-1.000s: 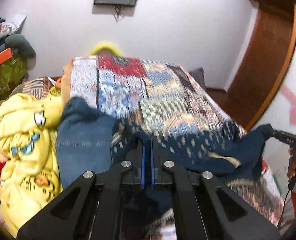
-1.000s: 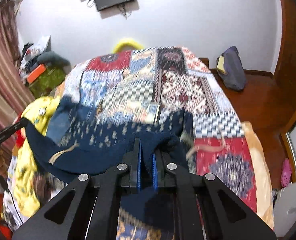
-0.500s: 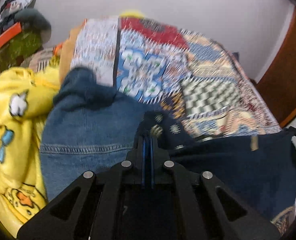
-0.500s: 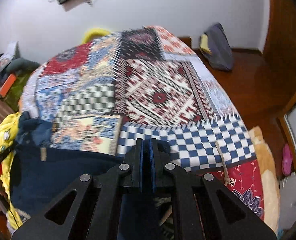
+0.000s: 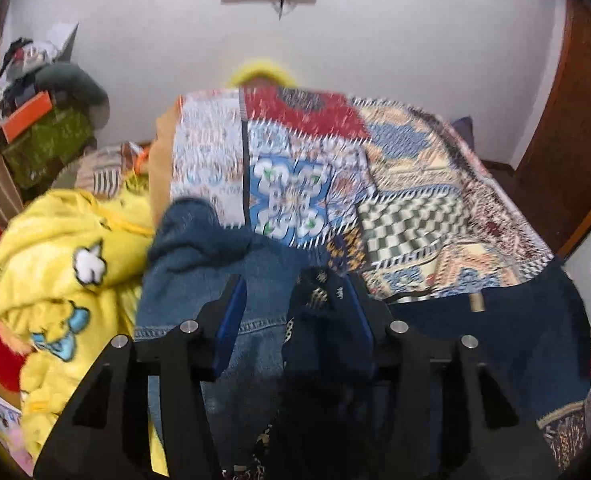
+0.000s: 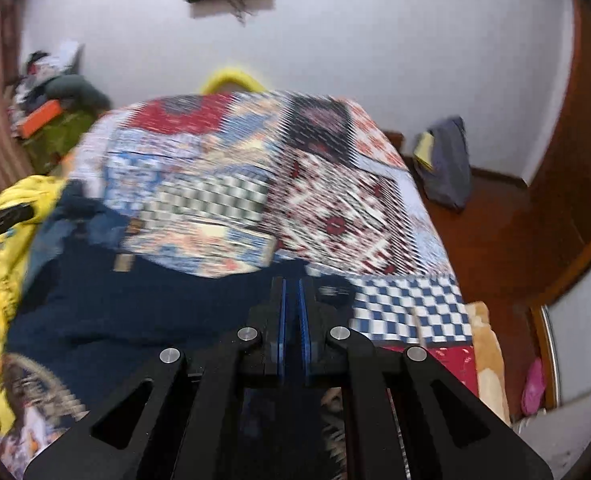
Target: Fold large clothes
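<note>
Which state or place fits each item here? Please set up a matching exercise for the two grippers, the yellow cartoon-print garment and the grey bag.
Things:
1. left gripper
2. right gripper
3. yellow cartoon-print garment
4. grey bag

States or places:
A. on the wooden floor against the wall
B. fingers spread, navy patterned garment bunched against one pad
C. heaped at the left edge of the patchwork bedspread
D. pads closed on navy cloth

Pairs: 1-B, 2-D, 3-C, 4-A
</note>
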The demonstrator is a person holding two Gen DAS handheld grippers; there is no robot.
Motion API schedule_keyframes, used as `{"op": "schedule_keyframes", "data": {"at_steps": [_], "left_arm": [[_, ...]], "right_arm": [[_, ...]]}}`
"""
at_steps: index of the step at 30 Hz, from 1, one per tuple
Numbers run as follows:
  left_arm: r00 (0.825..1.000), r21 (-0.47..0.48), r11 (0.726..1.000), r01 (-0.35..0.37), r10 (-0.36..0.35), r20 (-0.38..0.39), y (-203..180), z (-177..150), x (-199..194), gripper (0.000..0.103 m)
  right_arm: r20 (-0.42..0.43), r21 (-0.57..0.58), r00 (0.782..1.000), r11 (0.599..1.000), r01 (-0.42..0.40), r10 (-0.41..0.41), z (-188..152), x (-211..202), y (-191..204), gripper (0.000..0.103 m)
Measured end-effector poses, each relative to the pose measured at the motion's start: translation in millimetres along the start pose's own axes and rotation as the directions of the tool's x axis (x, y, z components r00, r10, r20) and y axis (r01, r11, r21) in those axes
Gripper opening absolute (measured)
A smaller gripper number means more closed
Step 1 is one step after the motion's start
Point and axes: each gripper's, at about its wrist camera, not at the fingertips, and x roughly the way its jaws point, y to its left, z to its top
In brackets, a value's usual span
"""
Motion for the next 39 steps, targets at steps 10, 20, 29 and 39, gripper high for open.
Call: {"op": "schedule_keyframes", "data": {"at_steps": [10,20,29,39], "left_arm": [[0.984,0.210,0.968,0.135,-0.106,-0.142,-66.0,-52.9,-11.0,0.053],[0.976,0.267,0.958,0.103,-0.046,-0.212,-108.8,-79.4,52.9,0.053],[0.988,0.235,0.967,-0.096,0.121,-0.096,-93.8,-39.0,80.2,0.058],[0.990,0.202,0.973,0.110,-0.090,-0.106,-97.7,-55.7,18.8,0.059]], "right_arm": [[-0.130,-0.122,0.979,0.978,-0.171,0.155,-33.3,15.6,81.4,0.044],[-0.244,-0.035,0.959,0.986,-0.160,0.147,-26.1,89.4,75.5,0.044],[-0.182,0.035,0.983,0.999,0.001,0.005,-9.1,91.7,52.3,0.042],[-0.186,0.011,0.966,0.983,-0.181,0.179,-37.5,39.1,68.2,0.044]]}}
